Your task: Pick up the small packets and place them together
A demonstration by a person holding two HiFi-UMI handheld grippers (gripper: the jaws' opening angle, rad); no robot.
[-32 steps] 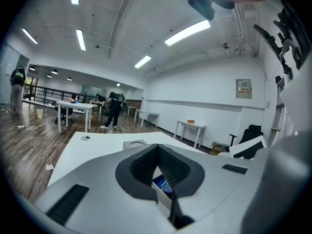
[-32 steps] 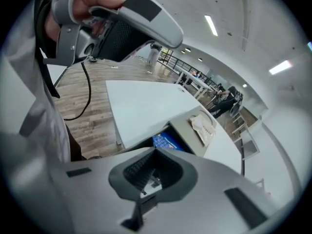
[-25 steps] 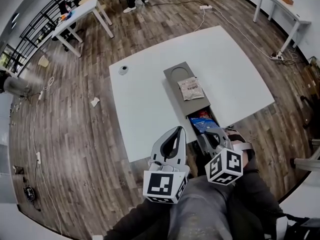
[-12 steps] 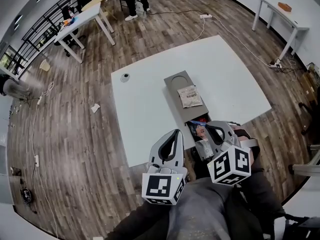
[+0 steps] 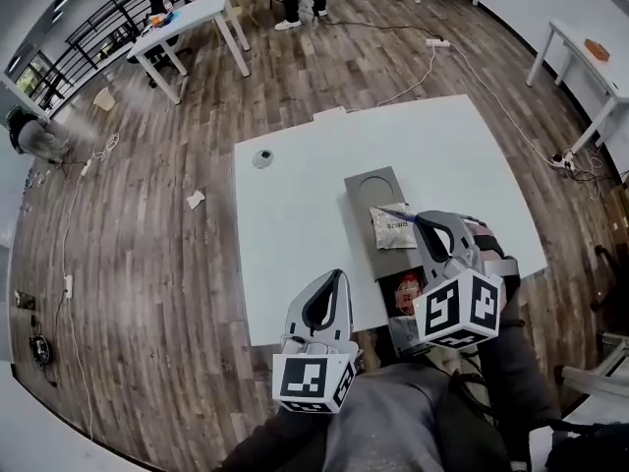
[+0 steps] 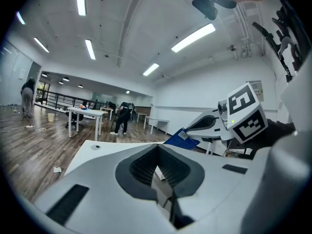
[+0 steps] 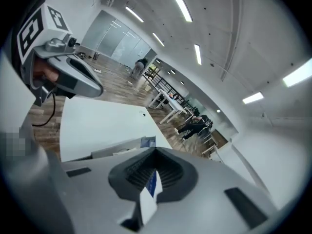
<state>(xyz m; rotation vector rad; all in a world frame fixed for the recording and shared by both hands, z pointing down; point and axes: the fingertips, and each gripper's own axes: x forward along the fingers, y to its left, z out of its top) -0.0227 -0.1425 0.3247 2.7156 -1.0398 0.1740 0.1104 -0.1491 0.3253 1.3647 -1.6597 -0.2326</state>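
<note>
My right gripper [image 5: 421, 221] is pinching a small blue packet [image 5: 390, 211]. In the right gripper view its blue and white edge [image 7: 151, 189] stands upright between the pads, and the jaws are pressed tight on it. In the head view the packet hangs over the long grey box [image 5: 369, 183] in the middle of the white table [image 5: 295, 214], just at the far corner of a pale packet [image 5: 393, 228] that lies flat on the box's top. The left gripper view shows the right gripper [image 6: 204, 126] from the side, raised clear of the table, with the blue packet [image 6: 181, 139] sticking out past its tips.

At the near end of the box a compartment stands open [image 5: 404, 289] — I can see dark and red wrappers in it, though I cannot count them behind the right gripper's marker cube.

My left gripper [image 5: 336, 276] sits to the left of the box, over the table's near edge and apart from everything on it. Its own view shows the jaws [image 6: 163, 179] brought together with nothing between them — only a thin slit of light.

A small round object [image 5: 262, 157] rests near the table's far left corner.
</note>
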